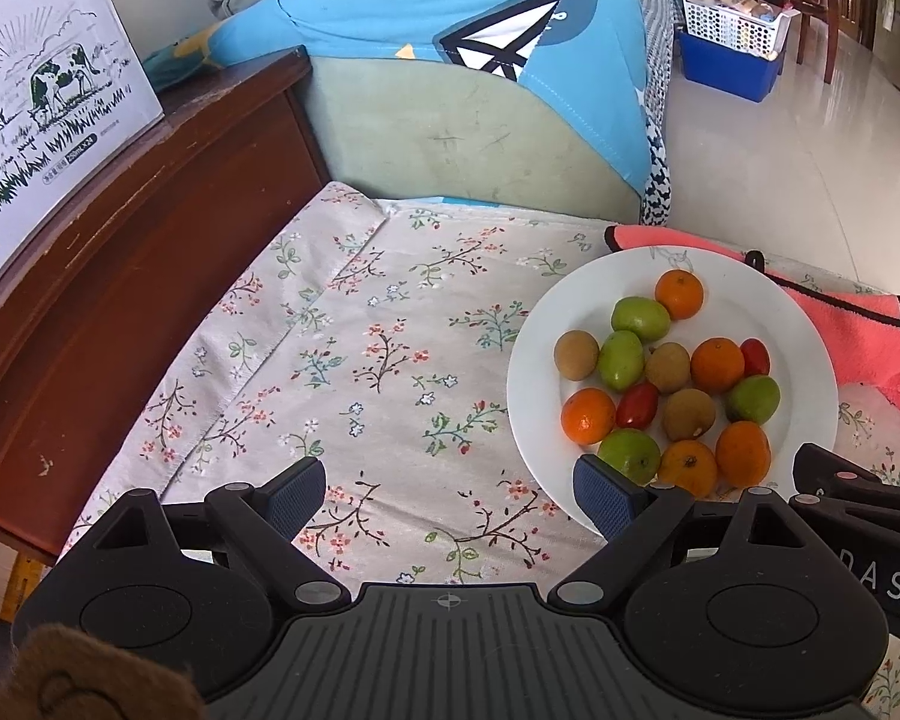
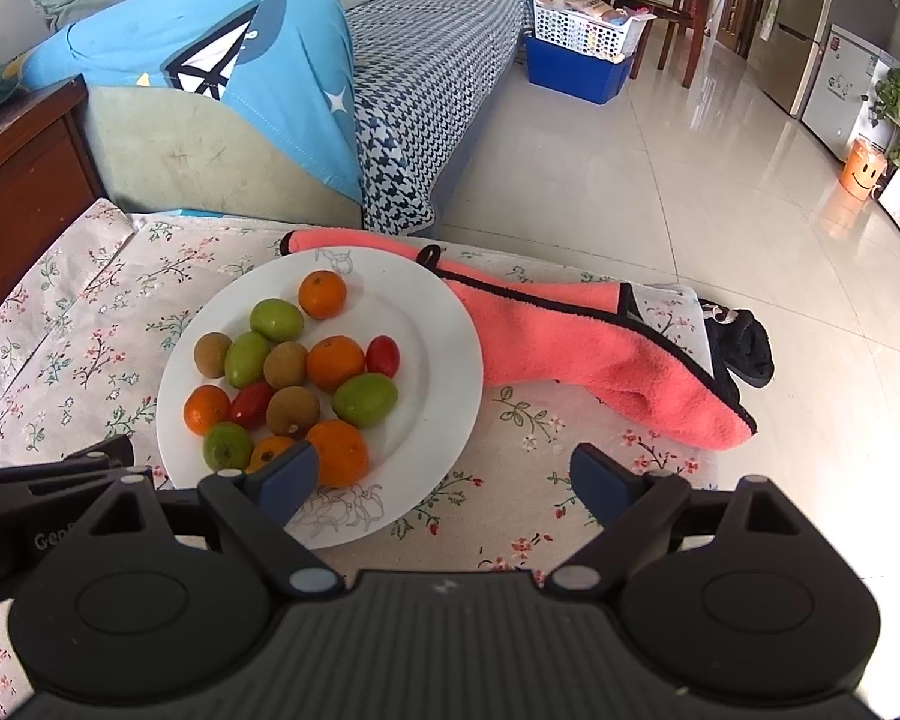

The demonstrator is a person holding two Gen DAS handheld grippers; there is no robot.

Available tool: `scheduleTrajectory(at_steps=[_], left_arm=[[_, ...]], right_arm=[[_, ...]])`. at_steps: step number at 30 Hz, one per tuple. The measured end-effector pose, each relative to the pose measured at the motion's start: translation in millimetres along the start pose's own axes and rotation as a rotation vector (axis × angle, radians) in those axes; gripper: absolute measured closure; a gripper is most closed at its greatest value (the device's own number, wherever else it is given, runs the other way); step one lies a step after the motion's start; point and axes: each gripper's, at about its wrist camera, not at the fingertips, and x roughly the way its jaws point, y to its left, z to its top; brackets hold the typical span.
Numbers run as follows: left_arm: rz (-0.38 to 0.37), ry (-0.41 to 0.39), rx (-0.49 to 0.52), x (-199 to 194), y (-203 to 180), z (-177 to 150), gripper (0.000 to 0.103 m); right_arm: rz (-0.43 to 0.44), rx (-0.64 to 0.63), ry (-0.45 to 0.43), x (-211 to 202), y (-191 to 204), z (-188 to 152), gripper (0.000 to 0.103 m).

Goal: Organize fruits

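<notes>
Tablecloth (image 1: 390, 324) with small flowers covers the table, which stands before a green sofa (image 2: 222, 150) on a pale tiled floor (image 2: 660, 192). On the white plate (image 2: 444, 348) I count five oranges (image 2: 335, 363), four green fruits (image 2: 365, 399), three brown fruits (image 2: 292, 409) and two red tomatoes (image 2: 383, 355). A pink towel (image 2: 588, 354) touches the plate. The left gripper (image 1: 450, 492) and the right gripper (image 2: 444, 480) hover with fingers wide apart, holding nothing
</notes>
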Motion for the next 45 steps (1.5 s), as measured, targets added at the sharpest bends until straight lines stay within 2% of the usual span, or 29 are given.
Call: scheduleTrajectory(at_steps=[20, 45], left_arm=[[0.051, -0.02, 0.026, -25, 22, -17, 0.012], [0.11, -0.029, -0.01, -61, 54, -67, 0.013]], right_arm=[[0.056, -0.028, 0.002, -21, 16, -15, 0.012], [0.098, -0.042, -0.003, -58, 39, -60, 0.012]])
